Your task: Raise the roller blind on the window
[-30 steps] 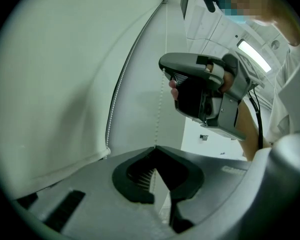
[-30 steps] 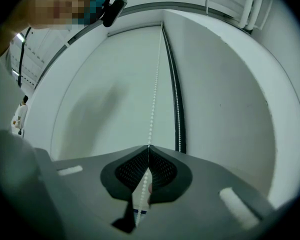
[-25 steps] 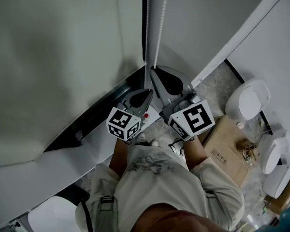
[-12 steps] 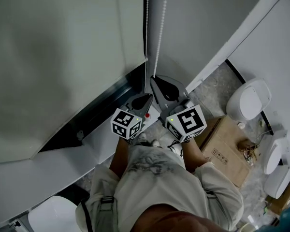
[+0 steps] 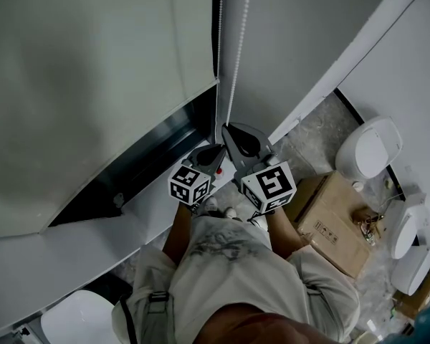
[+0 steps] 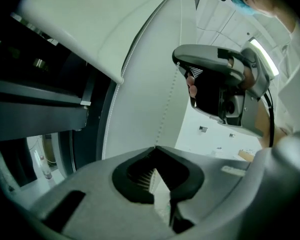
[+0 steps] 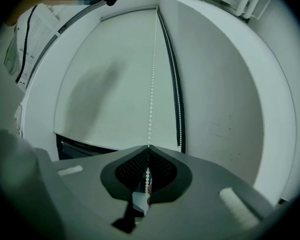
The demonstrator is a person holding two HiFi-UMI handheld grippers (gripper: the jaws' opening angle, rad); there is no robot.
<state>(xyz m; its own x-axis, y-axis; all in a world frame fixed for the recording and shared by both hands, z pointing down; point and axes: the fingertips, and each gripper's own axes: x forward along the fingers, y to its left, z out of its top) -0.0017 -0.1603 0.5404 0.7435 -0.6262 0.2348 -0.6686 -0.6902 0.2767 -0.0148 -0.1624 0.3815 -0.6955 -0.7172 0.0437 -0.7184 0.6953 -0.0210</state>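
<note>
Here, pale roller blind (image 5: 79,84), speckled floor (image 5: 312,131) below.

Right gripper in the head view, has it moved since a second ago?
Yes. The right gripper has come down the bead chain toward the person; against the unmoved cardboard box, its tip sits lower in the view.

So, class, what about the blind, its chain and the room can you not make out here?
Top end of the bead chain: cut off by the head view's upper edge; too small in the right gripper view.
Chain's lower run: head view, hidden behind right gripper and left gripper.
Left side of the roller blind: cut off by the head view's edge.
Print on the cardboard box: head view, too small.
</note>
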